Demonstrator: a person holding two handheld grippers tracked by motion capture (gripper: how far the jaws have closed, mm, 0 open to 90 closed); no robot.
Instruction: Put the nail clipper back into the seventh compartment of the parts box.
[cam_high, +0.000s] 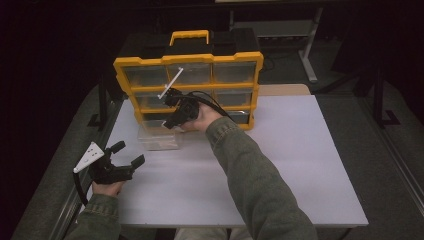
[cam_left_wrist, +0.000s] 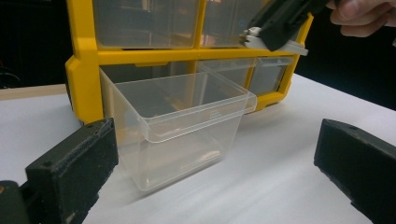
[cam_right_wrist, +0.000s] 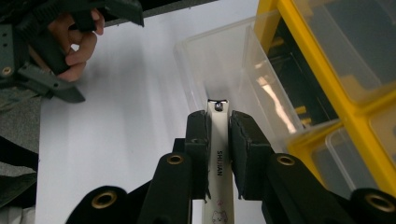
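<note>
Right gripper (cam_right_wrist: 218, 140): its two black, rough-padded jaws are clamped on a nail clipper, held above the near left corner of the cabinet.
Nail clipper (cam_right_wrist: 219, 161): flat, narrow, pale and glossy, with printed letters and a small cartoon face; a round rivet sits at its tip. It hangs over the pulled-out drawer, touching nothing but the pads.
Pulled-out drawer (cam_left_wrist: 180, 126): clear thin plastic, box-shaped with a folded lip around the rim; it stands on the table just near of the cabinet's lower left bay and looks empty.
Cabinet (cam_high: 120, 70): yellow plastic frame, black top with a yellow carry handle, rows of clear drawers set in it. It stands at the far side of the table. What the shut drawers hold cannot be told.
Lower left bay (cam_right_wrist: 289, 79): open and dark, with its drawer taken out.
Left gripper (cam_high: 127, 155): jaws spread wide with nothing between them, blocky black pads of a grainy texture; it rests at the near left of the table, pointing toward the clear drawer. A grey three-cornered plate sits on top.
Table (cam_high: 300, 165): flat, matte white, rectangular.
Sleeves (cam_high: 255, 180): coarse olive-green cloth on both forearms.
</note>
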